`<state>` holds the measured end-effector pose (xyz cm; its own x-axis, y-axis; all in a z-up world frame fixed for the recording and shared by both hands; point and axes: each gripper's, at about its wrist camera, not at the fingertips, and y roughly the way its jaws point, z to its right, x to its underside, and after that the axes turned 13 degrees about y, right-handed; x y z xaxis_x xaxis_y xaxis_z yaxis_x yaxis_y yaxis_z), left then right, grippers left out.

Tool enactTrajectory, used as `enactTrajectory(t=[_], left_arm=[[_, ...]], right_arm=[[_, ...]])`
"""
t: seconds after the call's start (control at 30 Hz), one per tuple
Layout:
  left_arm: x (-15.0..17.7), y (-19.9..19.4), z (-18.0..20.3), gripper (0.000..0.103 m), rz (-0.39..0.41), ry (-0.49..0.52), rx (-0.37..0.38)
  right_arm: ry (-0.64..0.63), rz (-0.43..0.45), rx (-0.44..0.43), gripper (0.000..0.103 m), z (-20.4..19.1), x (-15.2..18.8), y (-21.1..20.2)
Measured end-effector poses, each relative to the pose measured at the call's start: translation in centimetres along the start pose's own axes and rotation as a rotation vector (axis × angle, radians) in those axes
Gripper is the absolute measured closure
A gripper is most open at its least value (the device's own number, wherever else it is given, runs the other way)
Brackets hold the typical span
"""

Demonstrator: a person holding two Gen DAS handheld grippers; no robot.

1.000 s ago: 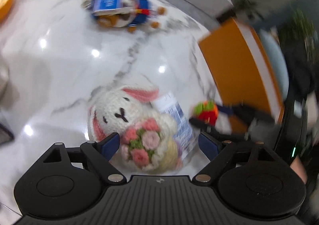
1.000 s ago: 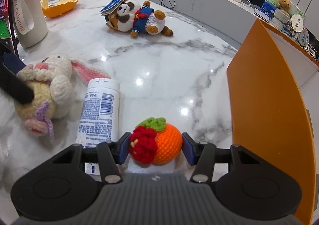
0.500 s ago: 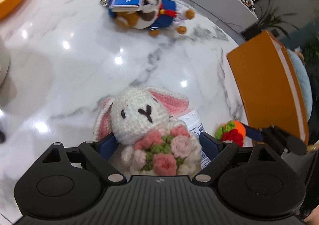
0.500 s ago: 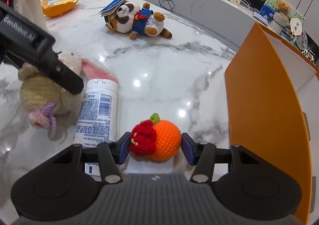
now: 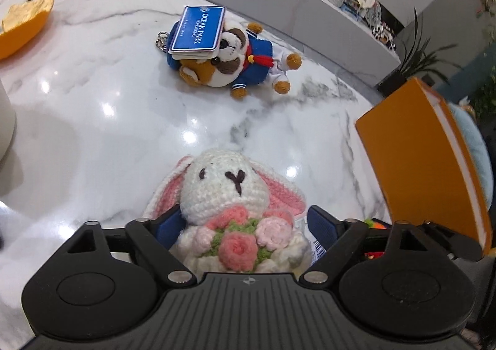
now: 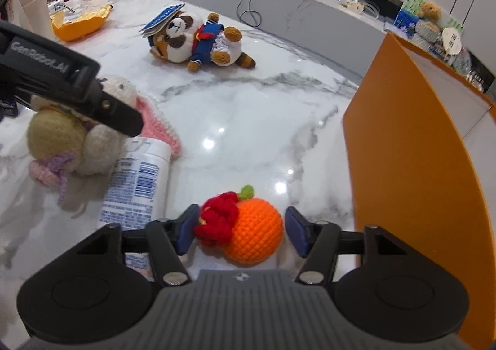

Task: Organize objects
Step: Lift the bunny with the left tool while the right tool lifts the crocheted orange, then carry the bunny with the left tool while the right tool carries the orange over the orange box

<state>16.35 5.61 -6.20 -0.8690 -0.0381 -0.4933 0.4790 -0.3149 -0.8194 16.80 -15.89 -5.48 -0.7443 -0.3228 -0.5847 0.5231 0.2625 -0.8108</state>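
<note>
Progress: early. Left gripper (image 5: 245, 223) fingers closing around crochet rabbit (image 5: 229, 192) on worktop (image 5: 124, 108). Right gripper (image 6: 238, 229) fingers flanking crochet orange (image 6: 248, 232), contact apparently absent. Orange box (image 6: 403, 164) alongside, contents unseen; plush raccoon (image 6: 198, 43) and bottle (image 6: 136, 182) unsorted.

White crochet bunny (image 5: 224, 182), pink ears, between left claw (image 5: 245, 223) blue pads; orange crochet fruit (image 6: 252, 232); grey-veined white tabletop (image 5: 124, 120).
</note>
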Motion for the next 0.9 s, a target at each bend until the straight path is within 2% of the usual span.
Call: enactTrajectory(t=[0.13,0.2,0.43,0.57,0.77,0.9], left_arm=[[0.1,-0.1,0.1,0.025,-0.005,0.010,0.013],[0.0,-0.1,0.0,0.027,-0.006,0.002,0.041],[-0.5,-1.5,0.7,0.028,0.040,0.029,0.056],[-0.6,-1.9,1.4,0.028,0.055,0.081,0.018],[-0.6,-1.9,1.8,0.028,0.054,0.075,0.004],[-0.9,-2.3,2.8,0.028,0.061,0.123,-0.020]], right_arm=[[0.004,-0.009,-0.001,0.047,0.1,0.0,-0.1],[0.007,-0.010,-0.001,0.048,0.1,0.0,-0.1],[0.019,0.025,-0.004,0.048,0.4,-0.6,-1.0],[0.032,0.057,-0.011,0.048,0.8,-1.1,-2.1],[0.045,0.089,-0.006,0.048,1.3,-1.7,-3.5],[0.062,0.121,0.004,0.048,1.8,-2.4,-4.8]])
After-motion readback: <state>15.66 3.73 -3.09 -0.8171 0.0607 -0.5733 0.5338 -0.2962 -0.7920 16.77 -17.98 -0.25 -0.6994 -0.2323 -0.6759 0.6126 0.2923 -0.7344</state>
